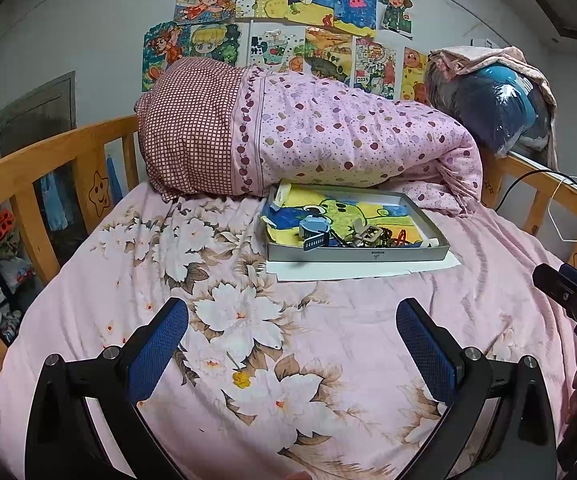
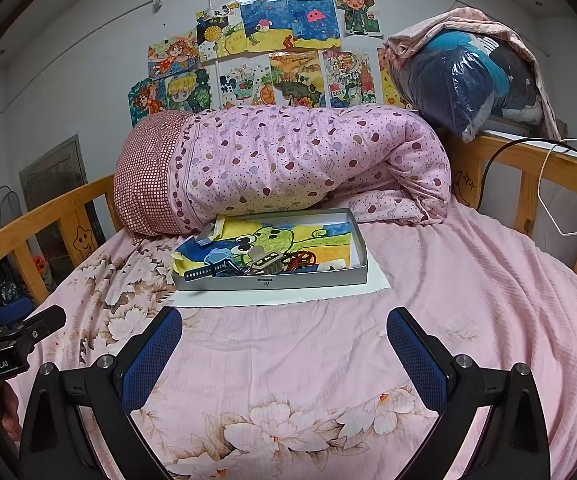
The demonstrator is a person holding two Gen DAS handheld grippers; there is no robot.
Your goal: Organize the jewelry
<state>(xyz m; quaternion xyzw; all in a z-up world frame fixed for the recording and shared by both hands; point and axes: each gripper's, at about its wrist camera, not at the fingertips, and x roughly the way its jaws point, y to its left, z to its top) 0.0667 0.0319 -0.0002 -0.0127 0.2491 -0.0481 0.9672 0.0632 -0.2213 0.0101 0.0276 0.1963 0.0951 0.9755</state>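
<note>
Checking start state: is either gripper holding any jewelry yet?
No: left gripper and right gripper are open over the sheet; jewelry lies in the box.

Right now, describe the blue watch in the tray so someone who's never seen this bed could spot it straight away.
On the pink floral bedsheet, in front of the rolled pink dotted quilt, sits a shallow grey rectangular tray lined with a frog drawing. The blue wristwatch lies at its front left corner, its dark perforated strap reaching the tray's rim, unlike the tangled metal and red jewellery to its right.
</note>
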